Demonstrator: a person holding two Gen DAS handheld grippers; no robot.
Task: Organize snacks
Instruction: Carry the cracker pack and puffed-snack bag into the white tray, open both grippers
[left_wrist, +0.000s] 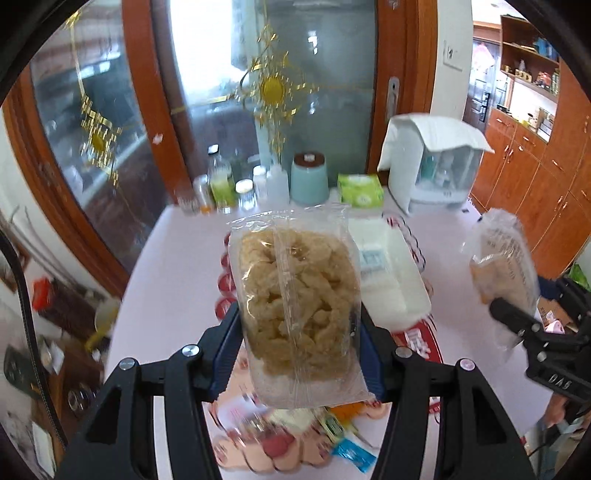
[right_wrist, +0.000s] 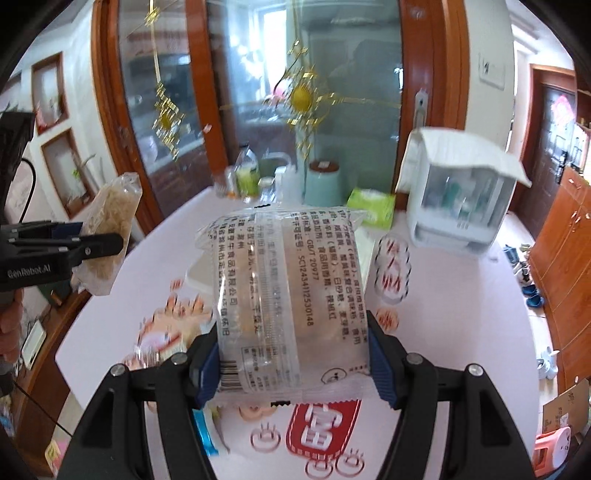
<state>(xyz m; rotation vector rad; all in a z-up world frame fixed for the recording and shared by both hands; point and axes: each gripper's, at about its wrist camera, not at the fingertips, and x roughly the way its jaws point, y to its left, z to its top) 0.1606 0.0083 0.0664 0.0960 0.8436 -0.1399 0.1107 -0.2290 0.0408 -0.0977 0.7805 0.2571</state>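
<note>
Blurring softens the lower part of both views, so the small wrappers (left_wrist: 351, 452) lying on the table (left_wrist: 162, 295) below the left gripper (left_wrist: 297, 354) cannot be read. The white tray (left_wrist: 391, 280) is half hidden behind the held bag in the left view and almost wholly covered in the right view. Only the left view shows the bag of beige fried snacks (left_wrist: 295, 306) from the front: clear plastic, a centre seam, pale twisted pieces packed inside. It is clamped at its lower sides between the 2 blue pads of the left gripper, raised above the table. Only the right view gives the printed back of the second clear packet (right_wrist: 291, 306), with black text and a barcode; its contents are hard to make out. This packet is pinched between the right gripper (right_wrist: 293, 369) pads, jaws set wide, also held above the table. Each gripper is seen side-on at the other view's edge.
</note>
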